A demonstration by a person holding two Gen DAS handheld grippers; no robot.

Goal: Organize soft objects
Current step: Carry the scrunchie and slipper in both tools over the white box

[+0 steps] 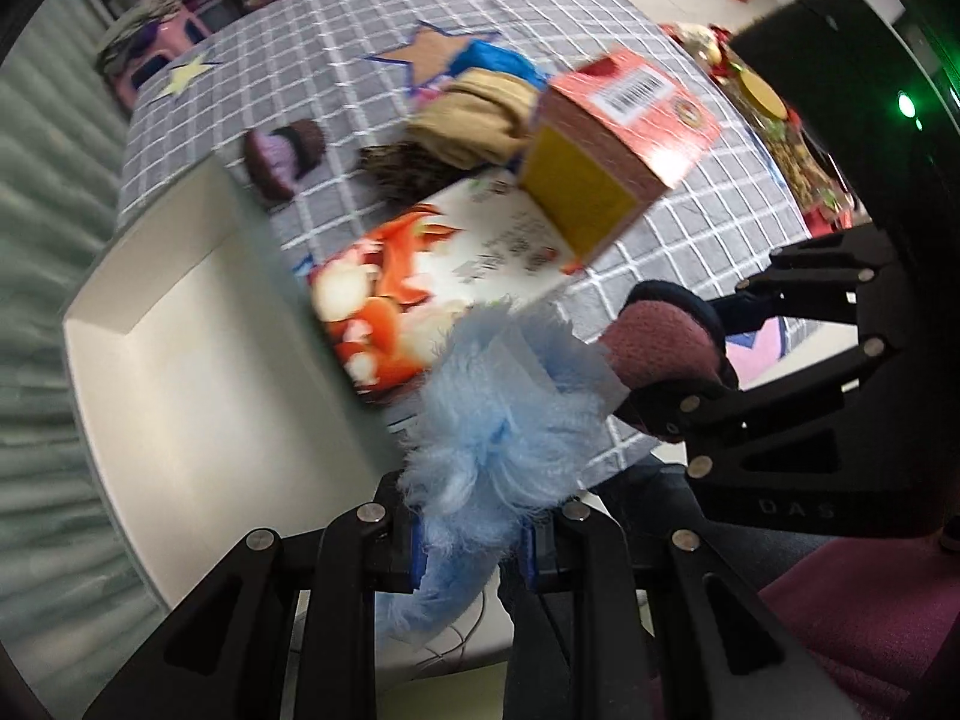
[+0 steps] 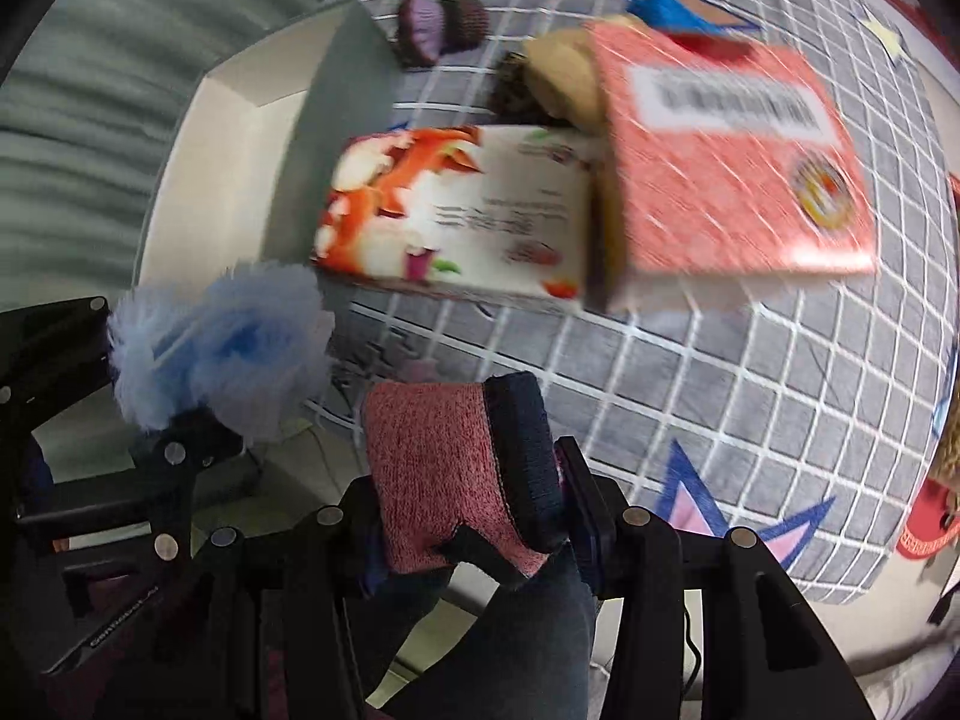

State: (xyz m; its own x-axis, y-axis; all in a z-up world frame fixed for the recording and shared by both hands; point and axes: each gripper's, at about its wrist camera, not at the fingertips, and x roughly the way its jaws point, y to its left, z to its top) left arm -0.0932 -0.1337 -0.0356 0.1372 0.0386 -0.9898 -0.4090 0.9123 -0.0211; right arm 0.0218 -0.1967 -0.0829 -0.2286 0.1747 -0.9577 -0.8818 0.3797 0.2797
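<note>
My left gripper [image 1: 474, 546] is shut on a fluffy light blue soft item [image 1: 498, 414], which hangs over the table's near edge. The same blue fluff [image 2: 222, 348] shows at the left of the right wrist view. My right gripper [image 2: 474, 516] is shut on a folded pink knit piece with a dark navy cuff [image 2: 450, 468]; it also appears as the pink roll [image 1: 666, 348] in the left wrist view. A purple and brown knit roll [image 1: 282, 156], a tan folded cloth [image 1: 474, 114] and a blue cloth [image 1: 492, 60] lie farther back on the grey checked tablecloth [image 2: 720, 390].
An open white box [image 1: 180, 348] stands at the table's left edge. A white carton with orange pictures [image 1: 420, 264] lies beside it, and a pink carton with a barcode [image 1: 618, 138] leans on that. A snack packet [image 1: 798, 144] lies at the right. Motion blurs both views.
</note>
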